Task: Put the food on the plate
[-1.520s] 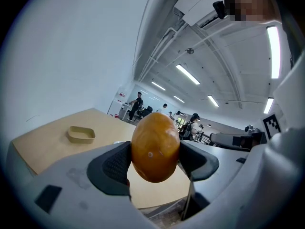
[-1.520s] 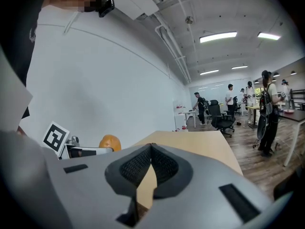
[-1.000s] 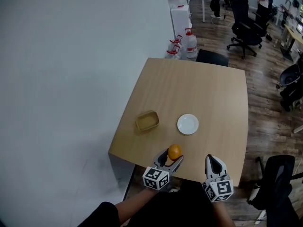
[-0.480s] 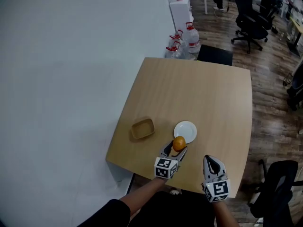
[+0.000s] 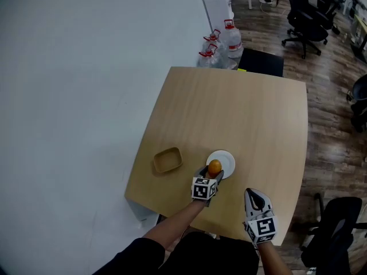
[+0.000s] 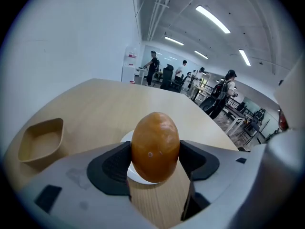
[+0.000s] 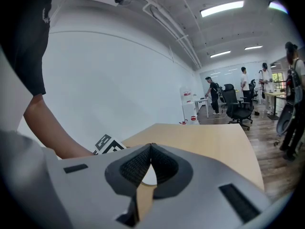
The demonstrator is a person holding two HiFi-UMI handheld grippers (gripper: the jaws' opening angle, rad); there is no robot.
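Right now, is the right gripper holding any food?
No, the jaws of the right gripper are closed on each other with nothing between them; the orange food is clamped in the left gripper.

The left hand-held gripper [image 5: 213, 174] and the right hand-held gripper [image 5: 251, 193] share one build: a light grey moulded shell [image 7: 214, 175] that narrows into two jaws. At the rear of each sits a white cube [image 5: 202, 189] printed with black square markers. The jaws are lined with black pads [image 6: 110, 163] of fine ribbed texture, set in rounded recesses. Small dark rectangular slots [image 7: 237, 196] mark the grey surface. The person wears a black short sleeve [image 5: 133, 255].
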